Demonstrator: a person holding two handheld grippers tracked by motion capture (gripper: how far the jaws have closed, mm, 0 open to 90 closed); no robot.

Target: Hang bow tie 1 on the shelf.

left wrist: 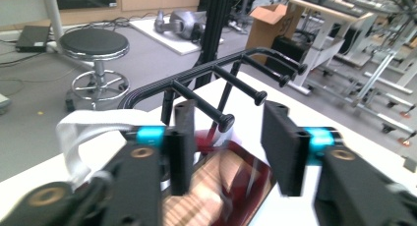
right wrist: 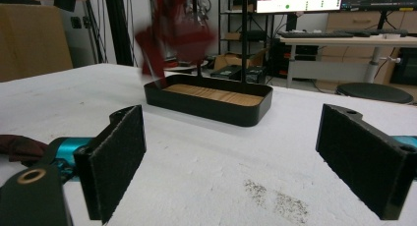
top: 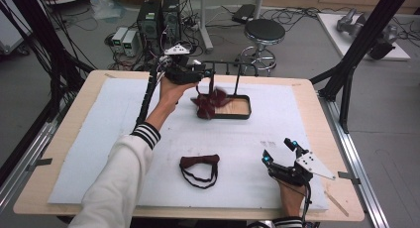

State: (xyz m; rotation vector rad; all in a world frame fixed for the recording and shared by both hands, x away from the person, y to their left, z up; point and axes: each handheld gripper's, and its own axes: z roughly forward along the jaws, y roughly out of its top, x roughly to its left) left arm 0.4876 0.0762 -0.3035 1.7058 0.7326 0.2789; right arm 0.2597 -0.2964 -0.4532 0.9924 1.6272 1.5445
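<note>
L gripper (top: 205, 69) was up at the rack (top: 225, 67), jaws apart, empty. A blurred red bow (top: 208, 101) hung just below it, over the tray (top: 237, 109). R gripper (top: 280, 151) sat wide open w/ 2nd bow (top: 199, 161) to its left.

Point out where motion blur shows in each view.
High view: the dark red bow hanging off the rack is smeared. Left gripper view: red cloth and tray below the open left gripper streak. Right gripper view: the hanging bow blurs; the right gripper stays sharp.
</note>
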